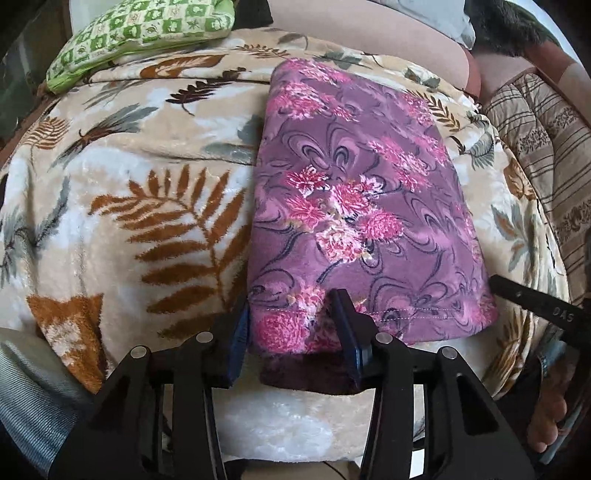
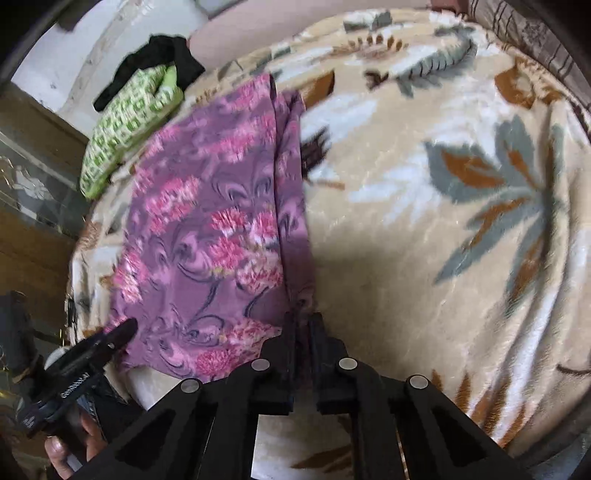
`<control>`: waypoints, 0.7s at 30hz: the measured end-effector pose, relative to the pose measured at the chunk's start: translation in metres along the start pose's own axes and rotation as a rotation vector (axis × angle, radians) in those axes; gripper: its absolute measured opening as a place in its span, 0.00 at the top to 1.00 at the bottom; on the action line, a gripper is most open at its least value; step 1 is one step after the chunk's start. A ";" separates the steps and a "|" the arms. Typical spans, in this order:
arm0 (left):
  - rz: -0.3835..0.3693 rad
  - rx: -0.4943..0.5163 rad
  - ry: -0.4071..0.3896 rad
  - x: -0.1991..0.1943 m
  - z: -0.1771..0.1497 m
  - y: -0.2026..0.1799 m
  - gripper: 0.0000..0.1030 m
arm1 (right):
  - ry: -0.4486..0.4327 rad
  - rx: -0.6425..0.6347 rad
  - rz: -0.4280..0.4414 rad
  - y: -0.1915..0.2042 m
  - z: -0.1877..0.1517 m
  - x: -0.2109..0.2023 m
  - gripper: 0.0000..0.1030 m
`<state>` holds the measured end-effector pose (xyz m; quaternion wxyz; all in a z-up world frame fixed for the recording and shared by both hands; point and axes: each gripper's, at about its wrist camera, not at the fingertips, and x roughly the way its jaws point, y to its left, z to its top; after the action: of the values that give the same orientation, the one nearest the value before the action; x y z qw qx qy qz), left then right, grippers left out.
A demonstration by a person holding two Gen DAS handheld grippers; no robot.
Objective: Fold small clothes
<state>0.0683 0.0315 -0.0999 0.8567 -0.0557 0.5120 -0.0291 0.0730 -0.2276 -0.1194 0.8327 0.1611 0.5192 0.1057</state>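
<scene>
A purple garment with pink flowers (image 1: 362, 192) lies folded lengthwise on a beige leaf-print blanket (image 1: 147, 206). My left gripper (image 1: 291, 314) straddles its near left corner. One finger sits at the cloth's edge, the other presses into a crease, and the hem between them is bunched and slightly raised. In the right wrist view the garment (image 2: 207, 229) runs away from my right gripper (image 2: 303, 318), whose jaws are pinched shut on a thin gather of the near right corner. Each gripper shows in the other's view: the right gripper (image 1: 535, 306) and the left gripper (image 2: 118, 334), held by a hand.
A green patterned pillow (image 1: 140, 33) lies at the blanket's far left, with a black cloth (image 2: 155, 62) behind it. A striped quilt (image 1: 546, 147) borders the right side. Wood and glass furniture (image 2: 29, 177) stands at the left. A bare foot (image 1: 546, 421) is below the bed's edge.
</scene>
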 end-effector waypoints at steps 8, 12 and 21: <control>0.063 0.011 -0.048 -0.021 -0.012 -0.006 0.58 | -0.118 0.020 0.000 0.005 -0.009 -0.036 0.90; 0.086 0.026 -0.046 -0.024 -0.016 -0.010 0.58 | -0.135 -0.008 0.017 0.016 -0.017 -0.042 0.50; 0.029 -0.032 -0.021 -0.027 -0.010 0.001 0.57 | -0.157 -0.029 0.028 0.021 -0.022 -0.042 0.24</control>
<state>0.0470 0.0346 -0.0812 0.8613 -0.0623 0.5042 -0.0078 0.0348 -0.2192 -0.0857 0.8716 0.1640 0.4483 0.1118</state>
